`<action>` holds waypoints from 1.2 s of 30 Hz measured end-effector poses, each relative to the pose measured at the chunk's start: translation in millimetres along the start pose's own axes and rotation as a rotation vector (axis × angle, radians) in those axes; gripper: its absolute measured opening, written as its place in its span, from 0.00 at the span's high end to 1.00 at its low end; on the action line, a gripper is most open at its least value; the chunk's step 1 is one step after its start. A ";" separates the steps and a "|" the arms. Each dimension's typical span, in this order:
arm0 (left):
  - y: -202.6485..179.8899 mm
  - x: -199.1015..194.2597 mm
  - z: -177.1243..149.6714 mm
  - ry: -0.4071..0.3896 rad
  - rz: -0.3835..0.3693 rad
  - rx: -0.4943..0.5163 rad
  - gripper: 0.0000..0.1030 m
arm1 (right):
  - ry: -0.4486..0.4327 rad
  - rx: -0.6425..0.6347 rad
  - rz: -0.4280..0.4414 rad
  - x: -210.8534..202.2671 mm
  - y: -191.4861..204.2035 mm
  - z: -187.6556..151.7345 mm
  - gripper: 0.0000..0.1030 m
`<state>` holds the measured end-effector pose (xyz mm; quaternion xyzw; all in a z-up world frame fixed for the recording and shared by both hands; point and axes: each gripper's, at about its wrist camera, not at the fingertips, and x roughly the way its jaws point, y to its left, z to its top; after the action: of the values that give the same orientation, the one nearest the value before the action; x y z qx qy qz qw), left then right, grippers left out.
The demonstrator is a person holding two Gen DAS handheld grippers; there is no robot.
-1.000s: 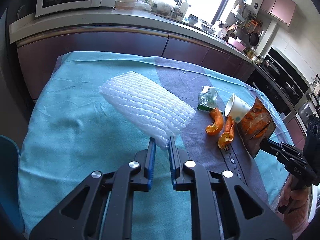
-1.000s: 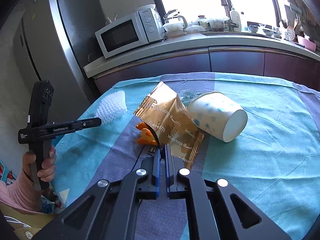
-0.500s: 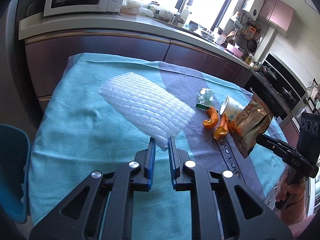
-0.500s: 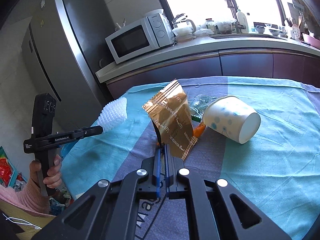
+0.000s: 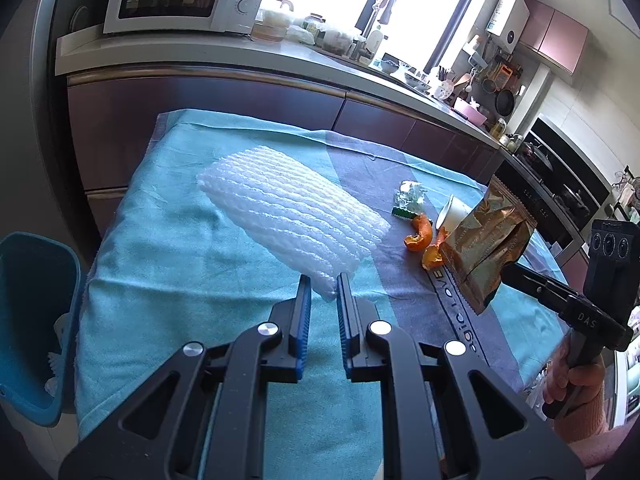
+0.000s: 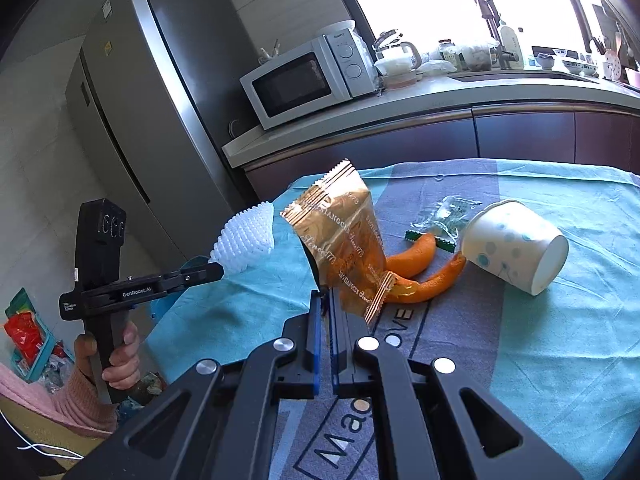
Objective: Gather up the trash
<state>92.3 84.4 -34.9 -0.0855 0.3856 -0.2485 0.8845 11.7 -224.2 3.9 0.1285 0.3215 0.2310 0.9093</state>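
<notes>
Left tool (image 5: 323,284) pinches a corner of the white foam net sleeve (image 5: 292,212) between its blue pads, jaws narrow, and the sleeve sticks out ahead of it, lifted off the teal cloth (image 5: 168,264) that covers the worktop. Right tool (image 6: 325,300) is clamped tight on the lower edge of a gold snack wrapper (image 6: 344,240), which stands up from the jaws, clear of the cloth. Behind the wrapper, on the grey stripe of the cloth, lie two pieces of orange peel (image 6: 416,258), one curved against the other. A white paper cup with blue dots (image 6: 516,246) lies on its side just beside them, its mouth toward the right of the right wrist view. A crumpled clear wrapper with a green edge (image 6: 448,216) sits just behind the peel. A blue bin (image 5: 36,320) stands off the worktop's left edge in the left wrist view. A hand in a pink sleeve (image 6: 112,364) grips the left tool's handle
</notes>
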 end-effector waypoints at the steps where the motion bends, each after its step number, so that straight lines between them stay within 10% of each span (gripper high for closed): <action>1: 0.7 -1.6 -0.7 -0.001 -0.001 -0.003 0.87 | 0.001 0.003 0.010 2.0 1.0 0.6 0.97; 32: 34.0 -55.4 -22.0 -0.062 0.055 -0.070 0.87 | 0.027 -0.062 0.114 31.6 45.0 11.2 0.97; 35: 37.5 -58.9 -25.2 -0.064 0.059 -0.078 0.87 | 0.070 -0.067 0.085 38.2 45.2 8.1 0.88; 36: 38.8 -59.4 -26.3 -0.063 0.060 -0.081 0.87 | 0.076 -0.070 0.083 39.2 46.2 5.9 0.69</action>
<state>53.3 148.9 -28.3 -0.1177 0.3695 -0.2033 0.8990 26.8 -165.3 5.4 0.1009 0.3419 0.2842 0.8900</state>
